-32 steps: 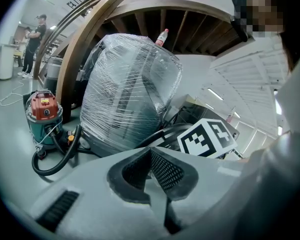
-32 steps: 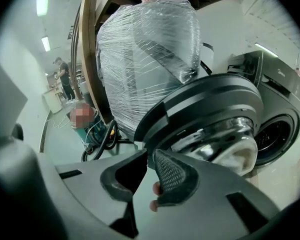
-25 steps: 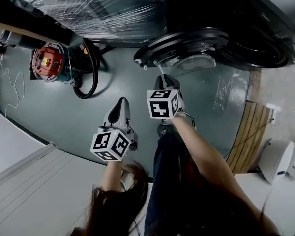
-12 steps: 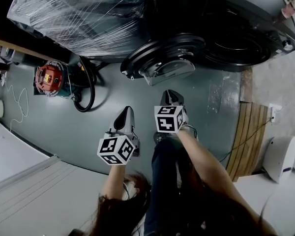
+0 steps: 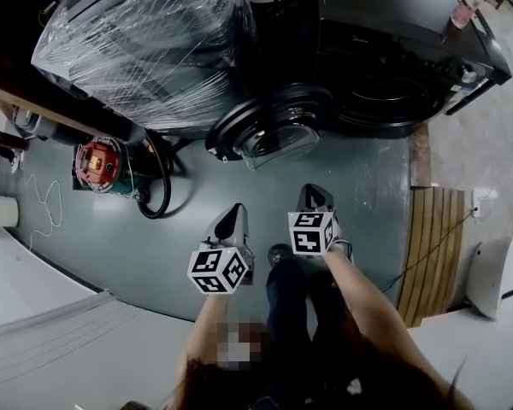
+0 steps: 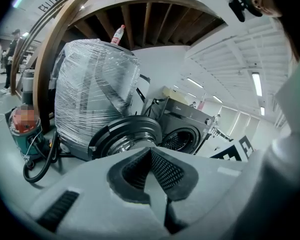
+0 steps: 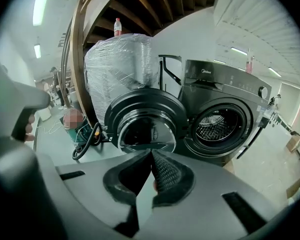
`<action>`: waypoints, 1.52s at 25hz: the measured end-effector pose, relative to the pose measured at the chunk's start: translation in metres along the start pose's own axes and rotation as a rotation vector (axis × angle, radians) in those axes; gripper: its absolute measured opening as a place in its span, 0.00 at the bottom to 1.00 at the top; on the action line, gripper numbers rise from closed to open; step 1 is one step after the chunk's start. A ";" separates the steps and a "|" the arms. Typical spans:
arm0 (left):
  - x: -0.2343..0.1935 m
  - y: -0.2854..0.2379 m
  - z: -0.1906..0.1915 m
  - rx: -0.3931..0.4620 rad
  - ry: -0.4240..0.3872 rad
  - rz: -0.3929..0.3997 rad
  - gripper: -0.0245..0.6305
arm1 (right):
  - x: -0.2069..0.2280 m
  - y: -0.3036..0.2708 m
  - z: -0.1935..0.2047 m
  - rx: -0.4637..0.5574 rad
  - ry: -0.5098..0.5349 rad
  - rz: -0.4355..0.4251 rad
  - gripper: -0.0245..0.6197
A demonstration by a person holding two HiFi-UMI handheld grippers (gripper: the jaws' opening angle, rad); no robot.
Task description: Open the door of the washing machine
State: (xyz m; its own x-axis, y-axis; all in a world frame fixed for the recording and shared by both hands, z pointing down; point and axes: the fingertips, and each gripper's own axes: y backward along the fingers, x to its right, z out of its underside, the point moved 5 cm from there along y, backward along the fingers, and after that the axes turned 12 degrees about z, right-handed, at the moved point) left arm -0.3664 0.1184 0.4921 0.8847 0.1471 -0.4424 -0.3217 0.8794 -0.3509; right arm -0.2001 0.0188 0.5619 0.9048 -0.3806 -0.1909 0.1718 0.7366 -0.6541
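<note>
The dark washing machine (image 5: 393, 32) stands at the top right of the head view with its round door (image 5: 269, 126) swung wide open to the left and the drum mouth (image 5: 385, 92) bare. In the right gripper view the door (image 7: 145, 124) and the steel drum (image 7: 220, 126) lie straight ahead, well out of reach. My left gripper (image 5: 233, 212) and right gripper (image 5: 313, 193) hang side by side over the grey floor, short of the door and touching nothing. Both are shut and empty, as the left gripper (image 6: 150, 151) and the right gripper (image 7: 152, 154) show in their own views.
A plastic-wrapped appliance (image 5: 154, 49) stands left of the machine, with a bottle (image 6: 118, 34) on top. A red vacuum (image 5: 98, 165) with a black hose (image 5: 158, 182) sits on the floor at left. Wooden slats (image 5: 432, 229) and a white unit (image 5: 496, 272) lie at right.
Both grippers have drawn back from the open door toward the person. The head view has lifted, so more of the machine's top and the wrapped appliance shows.
</note>
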 end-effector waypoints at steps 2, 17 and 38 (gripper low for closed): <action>0.012 -0.001 -0.003 -0.001 -0.008 0.008 0.05 | 0.011 0.010 -0.001 0.011 -0.006 0.008 0.04; 0.093 -0.001 -0.026 0.011 -0.092 0.065 0.05 | 0.075 0.081 -0.017 0.124 -0.029 0.036 0.04; 0.203 0.002 -0.049 0.063 -0.177 0.108 0.06 | 0.149 0.177 -0.028 0.242 -0.043 -0.011 0.04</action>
State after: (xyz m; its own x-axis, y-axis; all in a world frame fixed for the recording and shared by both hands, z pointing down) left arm -0.2036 0.1277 0.3613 0.8934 0.3143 -0.3209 -0.4009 0.8801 -0.2541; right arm -0.0456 0.0768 0.3975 0.9171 -0.3693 -0.1502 0.2657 0.8471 -0.4602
